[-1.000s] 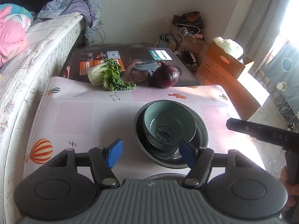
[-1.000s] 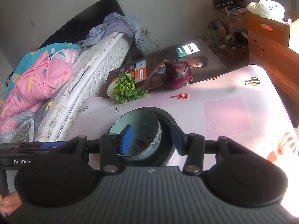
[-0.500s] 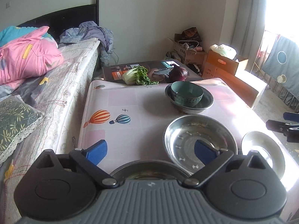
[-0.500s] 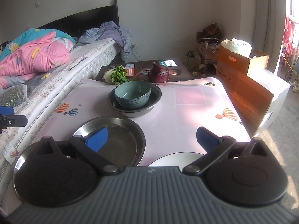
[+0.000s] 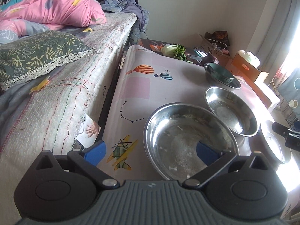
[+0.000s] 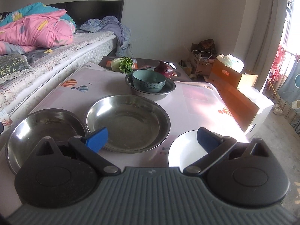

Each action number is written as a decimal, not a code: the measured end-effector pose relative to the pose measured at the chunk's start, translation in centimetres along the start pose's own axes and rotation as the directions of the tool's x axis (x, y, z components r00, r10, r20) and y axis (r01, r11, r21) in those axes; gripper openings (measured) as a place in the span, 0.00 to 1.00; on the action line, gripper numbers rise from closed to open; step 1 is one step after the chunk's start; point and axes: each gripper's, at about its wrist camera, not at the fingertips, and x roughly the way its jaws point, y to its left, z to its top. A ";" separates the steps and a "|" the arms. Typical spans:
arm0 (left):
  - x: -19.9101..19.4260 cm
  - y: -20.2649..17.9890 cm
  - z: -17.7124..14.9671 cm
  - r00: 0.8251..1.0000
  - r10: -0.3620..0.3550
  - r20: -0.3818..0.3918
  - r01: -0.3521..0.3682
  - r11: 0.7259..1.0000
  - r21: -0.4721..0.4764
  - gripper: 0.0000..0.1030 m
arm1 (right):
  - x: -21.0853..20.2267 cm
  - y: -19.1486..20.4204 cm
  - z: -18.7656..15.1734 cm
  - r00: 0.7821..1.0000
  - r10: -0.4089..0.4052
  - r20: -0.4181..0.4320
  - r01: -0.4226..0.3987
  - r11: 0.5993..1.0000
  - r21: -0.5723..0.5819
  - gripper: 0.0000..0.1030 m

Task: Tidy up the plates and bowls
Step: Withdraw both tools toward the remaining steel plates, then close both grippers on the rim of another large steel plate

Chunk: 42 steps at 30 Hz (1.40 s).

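Teal bowl (image 6: 149, 80) sits nested in a steel dish (image 6: 151, 90) at the far end of the worktop (image 6: 193, 101). Two steel basins (image 6: 128, 121) and a white plate (image 6: 184, 152) lie loose near me, still to stack. Left gripper (image 5: 150, 152) and right gripper (image 6: 152, 137) have just spread wide, both empty. Bed crowds the left; the right edge drops off.

A lived-in bedroom in a home. A bed (image 6: 61, 56) with a pink quilt (image 6: 35, 31) and a leaf-print pillow (image 5: 37, 54) stands beside a low bench (image 6: 193, 97) under a balloon-print cloth. Cardboard boxes (image 6: 230, 75) sit by the wall, and a curtain (image 6: 266, 28) hangs at a bright window.
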 end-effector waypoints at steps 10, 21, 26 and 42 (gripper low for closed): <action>-0.1 0.7 -1.1 0.996 -0.082 0.024 0.082 0.997 0.010 1.00 | 0.7 1.3 -1.4 0.971 0.239 0.007 -0.234 0.947 0.221 0.99; 2.4 -1.3 -2.7 1.000 -0.012 -0.026 0.015 0.993 0.121 1.00 | 5.1 3.6 -3.7 0.924 0.365 -0.114 -0.316 0.898 0.307 0.92; 3.7 -1.7 -2.1 1.000 0.016 -0.010 -0.014 0.989 0.146 0.97 | 7.2 3.6 -3.8 0.905 0.401 -0.139 -0.339 0.881 0.330 0.74; 6.2 -3.0 -1.7 0.996 0.020 -0.090 -0.004 0.986 0.167 0.57 | 9.9 4.5 -3.1 0.853 0.487 -0.190 -0.412 0.850 0.328 0.25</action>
